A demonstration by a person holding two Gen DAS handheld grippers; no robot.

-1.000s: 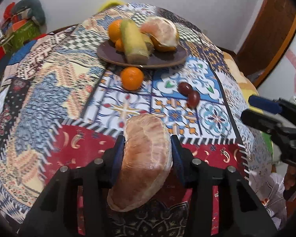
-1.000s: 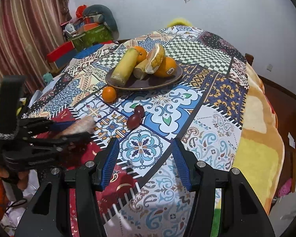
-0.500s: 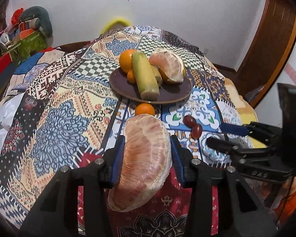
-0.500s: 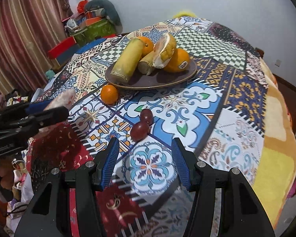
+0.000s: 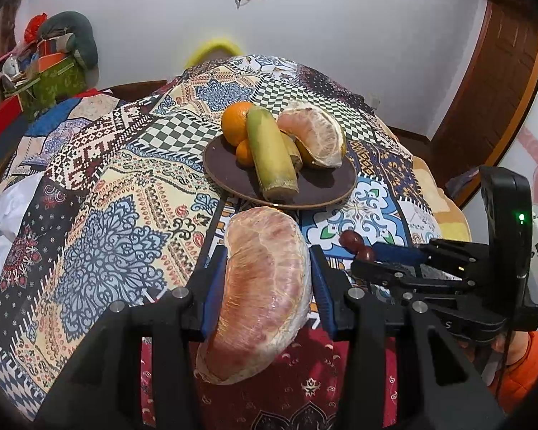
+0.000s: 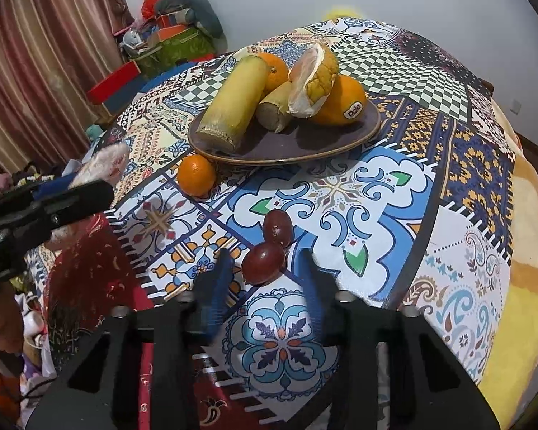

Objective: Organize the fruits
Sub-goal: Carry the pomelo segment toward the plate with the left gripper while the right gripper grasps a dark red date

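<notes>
My left gripper (image 5: 267, 283) is shut on a peeled pomelo piece (image 5: 262, 294) and holds it above the table, short of the dark plate (image 5: 326, 186). The plate carries an orange (image 5: 235, 122), a sugarcane piece (image 5: 272, 157) and a pomelo wedge (image 5: 314, 138). My right gripper (image 6: 267, 279) is open, its jaws either side of the nearer of two dark red fruits (image 6: 263, 263), with the other (image 6: 278, 227) just beyond. A small mandarin (image 6: 196, 175) lies on the cloth by the plate's near rim (image 6: 374, 122). The left gripper also shows in the right wrist view (image 6: 71, 197).
The round table has a patterned cloth (image 5: 125, 193). A curtain (image 6: 43, 71) and piled boxes (image 6: 168, 39) stand at the left. A wooden door (image 5: 495, 86) is at the right. The right gripper shows in the left wrist view (image 5: 394, 261).
My left gripper has carried the pomelo piece up and toward the plate. My right gripper has moved forward and down until its jaws straddle the nearer dark red fruit.
</notes>
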